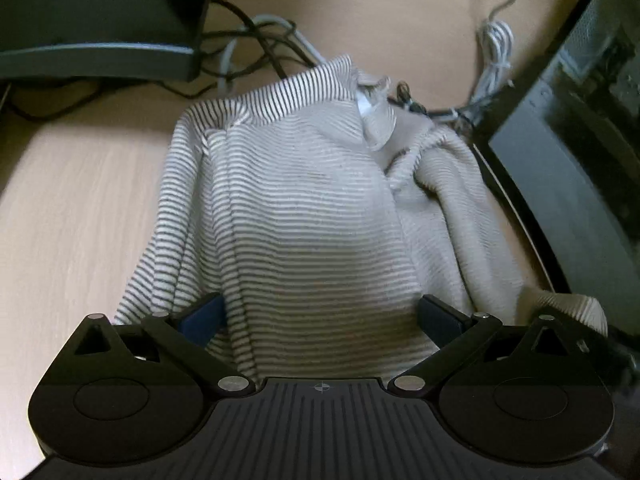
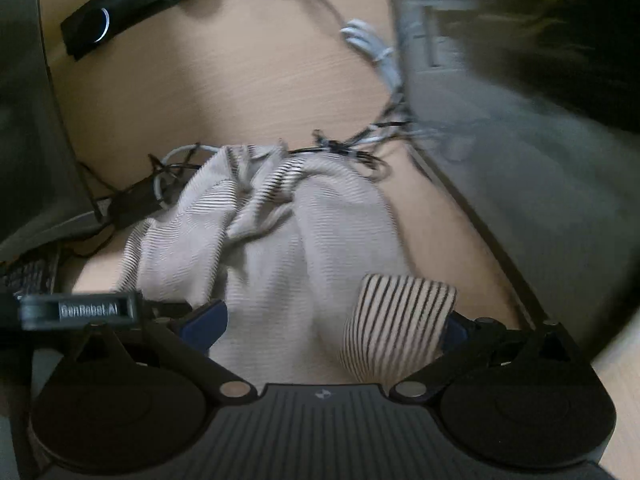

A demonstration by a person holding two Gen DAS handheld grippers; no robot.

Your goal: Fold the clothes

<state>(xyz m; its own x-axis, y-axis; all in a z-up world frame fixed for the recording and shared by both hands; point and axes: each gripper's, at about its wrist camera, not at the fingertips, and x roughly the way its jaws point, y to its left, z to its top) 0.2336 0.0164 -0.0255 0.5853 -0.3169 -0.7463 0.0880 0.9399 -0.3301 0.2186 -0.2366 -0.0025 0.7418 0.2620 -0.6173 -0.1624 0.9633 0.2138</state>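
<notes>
A striped beige-and-dark garment [image 1: 304, 216] lies bunched on the light wooden desk [image 1: 76, 208]. In the left wrist view my left gripper [image 1: 320, 316] is open, its blue-padded fingers [image 1: 202, 318] wide apart with the cloth draped between them. In the right wrist view the same garment [image 2: 264, 236] lies crumpled. My right gripper [image 2: 334, 326] is open, and a striped fold [image 2: 396, 324] lies over its right side, hiding the right finger. Whether the cloth is pinched cannot be told.
A dark monitor base [image 1: 100, 56] stands at the back left with tangled cables [image 1: 256, 48] behind the garment. A black computer case [image 1: 576, 168] stands at the right. A black bar device [image 2: 132, 4] lies at the back. A white cable bundle [image 2: 372, 48] lies near the case.
</notes>
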